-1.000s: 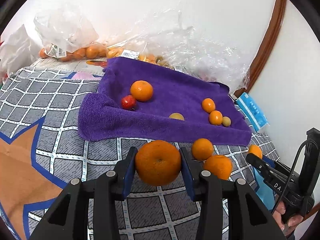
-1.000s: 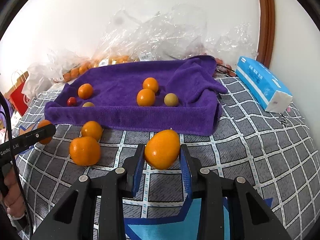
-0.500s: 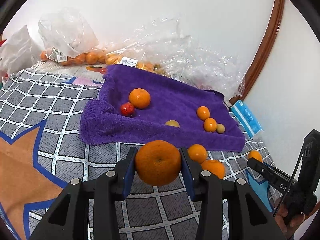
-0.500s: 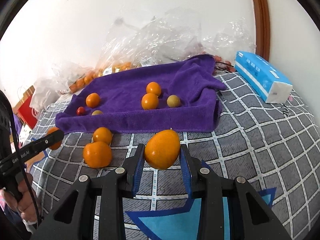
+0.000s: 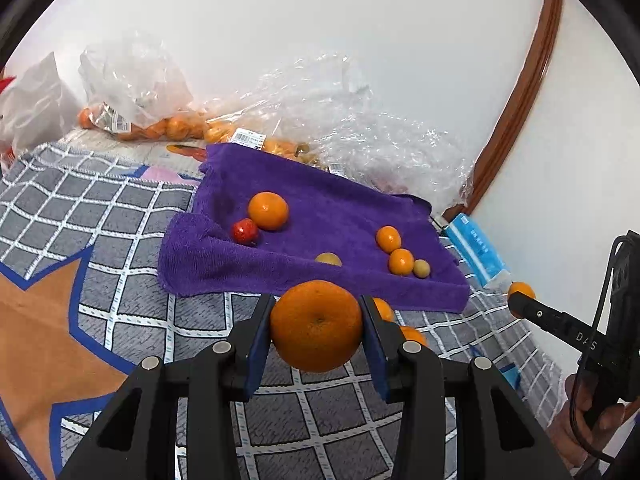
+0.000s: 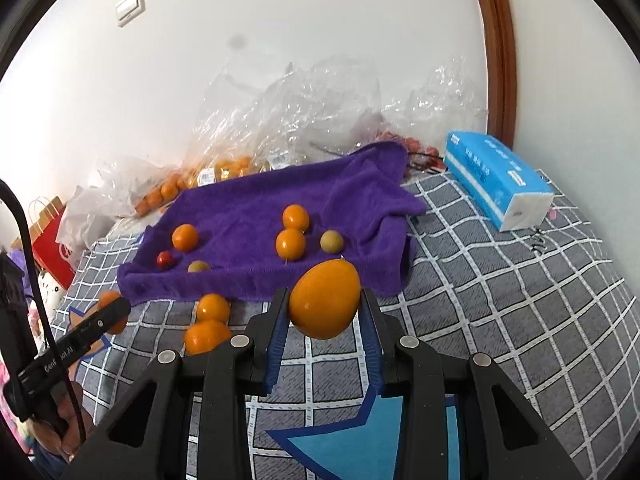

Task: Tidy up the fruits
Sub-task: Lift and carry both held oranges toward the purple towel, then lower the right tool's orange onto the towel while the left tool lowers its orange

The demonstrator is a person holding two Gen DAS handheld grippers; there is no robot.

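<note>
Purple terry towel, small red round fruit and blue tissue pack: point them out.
Purple terry towel [image 6: 248, 216]: right wrist view, bare middle.
Small red round fruit [image 6: 165, 259]: right wrist view, its centre.
Blue tissue pack [image 6: 494, 164]: right wrist view, top face.

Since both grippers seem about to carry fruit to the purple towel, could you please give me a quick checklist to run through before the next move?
1. Left gripper shut on the round orange: ok.
2. Right gripper shut on the smooth oval orange fruit: ok.
3. Bare space on the purple towel for both fruits: ok.
4. Grippers apart from each other: ok.
5. Two loose oranges on the checked cloth before the towel, still to sort: not ok.
6. Grip firmness on either fruit: cannot tell.
</note>
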